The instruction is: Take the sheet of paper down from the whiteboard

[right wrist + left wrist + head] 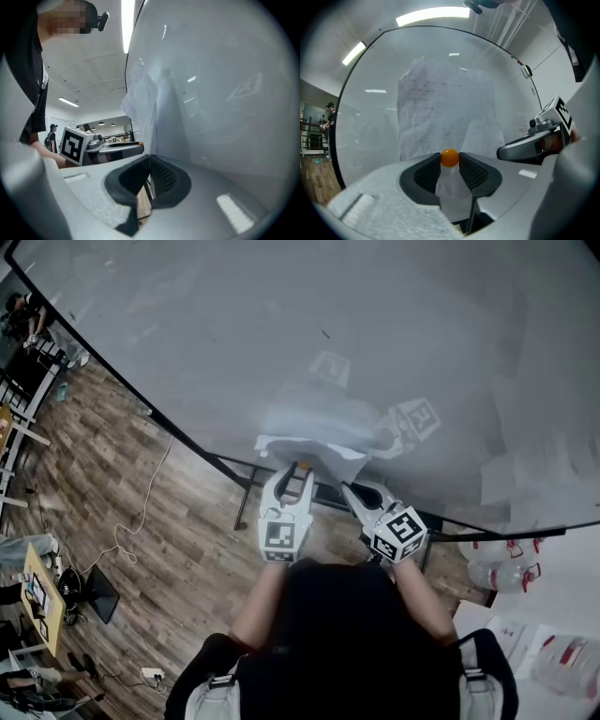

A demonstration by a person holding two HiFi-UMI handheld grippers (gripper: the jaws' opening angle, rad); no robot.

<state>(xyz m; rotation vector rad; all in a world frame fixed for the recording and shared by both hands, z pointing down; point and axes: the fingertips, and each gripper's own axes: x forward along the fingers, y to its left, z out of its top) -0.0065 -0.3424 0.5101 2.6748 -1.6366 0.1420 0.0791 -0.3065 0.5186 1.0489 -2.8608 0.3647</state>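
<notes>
A creased white sheet of paper (440, 108) lies flat against the big whiteboard (441, 362); from the head view the sheet (314, 427) hangs near the board's lower edge. My left gripper (449, 161) is shut on a small orange magnet (449, 158) at the sheet's bottom edge, also seen as the left gripper (298, 468) from above. My right gripper (149, 158) has its jaws together on the sheet's lower side edge (143, 101), which rises edge-on from them. From above, the right gripper (345, 486) sits just right of the left one.
The whiteboard's black frame and stand legs (246, 493) are above a wood floor (141, 521) with a white cable. Large water bottles (502, 570) stand at the right. Desks and people are far off at the left (23, 315).
</notes>
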